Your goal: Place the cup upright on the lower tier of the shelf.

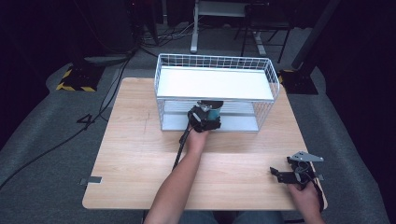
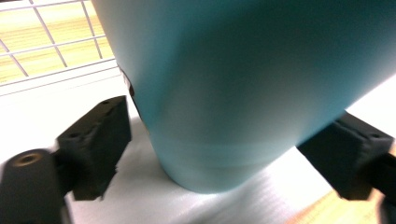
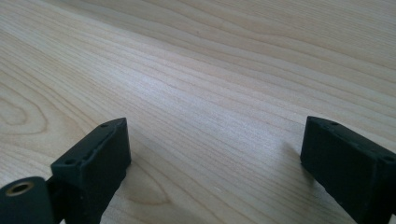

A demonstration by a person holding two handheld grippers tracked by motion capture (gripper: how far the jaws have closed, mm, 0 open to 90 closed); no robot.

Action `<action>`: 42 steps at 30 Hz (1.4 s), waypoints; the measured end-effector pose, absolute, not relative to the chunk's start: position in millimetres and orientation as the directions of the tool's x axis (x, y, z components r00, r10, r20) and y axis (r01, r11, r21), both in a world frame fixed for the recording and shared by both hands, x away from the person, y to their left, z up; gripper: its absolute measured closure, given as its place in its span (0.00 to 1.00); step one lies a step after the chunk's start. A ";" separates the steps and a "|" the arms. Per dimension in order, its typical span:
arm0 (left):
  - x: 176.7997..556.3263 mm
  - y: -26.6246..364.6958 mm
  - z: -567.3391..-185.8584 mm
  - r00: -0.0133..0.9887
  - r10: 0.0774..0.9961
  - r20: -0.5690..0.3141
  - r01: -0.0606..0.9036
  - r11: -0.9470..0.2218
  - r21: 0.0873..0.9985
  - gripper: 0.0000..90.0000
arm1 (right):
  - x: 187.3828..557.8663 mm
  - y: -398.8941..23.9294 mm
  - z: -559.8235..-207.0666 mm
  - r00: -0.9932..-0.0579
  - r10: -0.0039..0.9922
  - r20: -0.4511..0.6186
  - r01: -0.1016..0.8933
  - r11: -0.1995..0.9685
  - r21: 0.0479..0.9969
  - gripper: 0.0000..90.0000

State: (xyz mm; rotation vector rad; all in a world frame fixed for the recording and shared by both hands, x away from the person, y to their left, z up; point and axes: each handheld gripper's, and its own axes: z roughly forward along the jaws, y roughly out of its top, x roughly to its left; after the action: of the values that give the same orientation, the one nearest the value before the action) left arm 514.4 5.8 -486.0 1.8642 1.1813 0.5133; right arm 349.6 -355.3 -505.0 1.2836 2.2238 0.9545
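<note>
Seen from the high view: one wooden worktop [image 1: 140,154], one white wire rack [image 1: 215,88] with a solid white top shelf and a lower shelf, standing toward the far edge. Two forearms entering from the bottom, one hand-held gripper apiece. Left hand-held gripper [image 1: 205,116] reaching into the front of the rack at the lower shelf, around one teal cup [image 1: 214,111] with a dark top, tucked just under the upper shelf. Right hand-held gripper [image 1: 293,171] down near the front right corner of the worktop, well apart from the rack, grey three-cornered plate on top.

From the left gripper view, much closer: teal cup [image 2: 243,93] matte and smooth, narrowing toward its base, the base resting on the white lower shelf [image 2: 37,121]. Two black jaws flanking the cup low down, the left one with a visible gap to the cup wall, the right one close beside it; released, not clamped. Wire grid [image 2: 56,46] of the rack behind at upper left, wood showing through it.

From the right gripper view: bare pale wood grain [image 3: 210,70], two black jaws spread wide apart with nothing between them, so released as well.
</note>
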 end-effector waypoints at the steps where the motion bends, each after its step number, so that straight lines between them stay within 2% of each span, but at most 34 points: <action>1: 513.1 7.1 -484.7 0.468 0.878 -0.099 0.531 -0.190 0.826 0.10 | 349.6 -355.3 -505.0 -0.499 0.867 -0.004 0.594 0.345 0.727 0.10; 4: 508.9 12.2 -480.4 0.473 0.874 -0.110 0.527 -0.181 0.830 0.09 | 349.6 -355.3 -505.0 -0.499 0.867 -0.004 0.594 0.345 0.727 0.10; 5: 505.8 13.4 -478.4 0.444 0.890 -0.098 0.528 -0.172 0.831 0.08 | 349.6 -355.3 -505.0 -0.499 0.867 -0.004 0.594 0.345 0.727 0.10; 7: 506.6 18.5 -476.6 0.546 0.832 -0.095 0.490 -0.226 0.842 0.08 | 349.5 -355.2 -504.9 -0.497 0.868 -0.004 0.595 0.344 0.726 0.10; 8: 498.7 17.4 -473.6 0.465 0.880 -0.097 0.514 -0.180 0.839 0.08 | 349.6 -355.3 -505.0 -0.499 0.867 -0.004 0.594 0.345 0.727 0.10; 21: 462.3 59.5 -455.0 0.468 0.876 -0.117 0.519 -0.165 0.839 0.09 | 349.8 -355.4 -505.0 -0.499 0.867 -0.003 0.594 0.345 0.727 0.10; 25: 448.8 74.6 -449.2 0.462 0.876 -0.137 0.516 -0.140 0.845 0.09 | 349.8 -355.4 -505.0 -0.499 0.867 -0.003 0.594 0.345 0.727 0.10; 27: 442.1 80.9 -446.6 0.461 0.870 -0.177 0.527 -0.108 0.843 0.09 | 349.8 -355.4 -505.0 -0.499 0.867 -0.003 0.594 0.345 0.727 0.10; 35: 410.2 96.2 -435.0 0.495 0.858 -0.136 0.478 -0.139 0.867 0.11 | 349.6 -355.3 -504.9 -0.498 0.867 -0.001 0.596 0.343 0.726 0.10; 42: 378.3 116.9 -430.2 0.520 0.842 -0.142 0.475 -0.147 0.868 0.12 | 349.6 -355.3 -504.9 -0.498 0.867 -0.001 0.596 0.343 0.726 0.10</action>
State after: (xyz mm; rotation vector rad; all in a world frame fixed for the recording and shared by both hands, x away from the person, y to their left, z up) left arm 378.3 116.9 -430.2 1.7915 1.1000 0.4747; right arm 349.6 -355.3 -504.9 1.2874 2.2246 0.9552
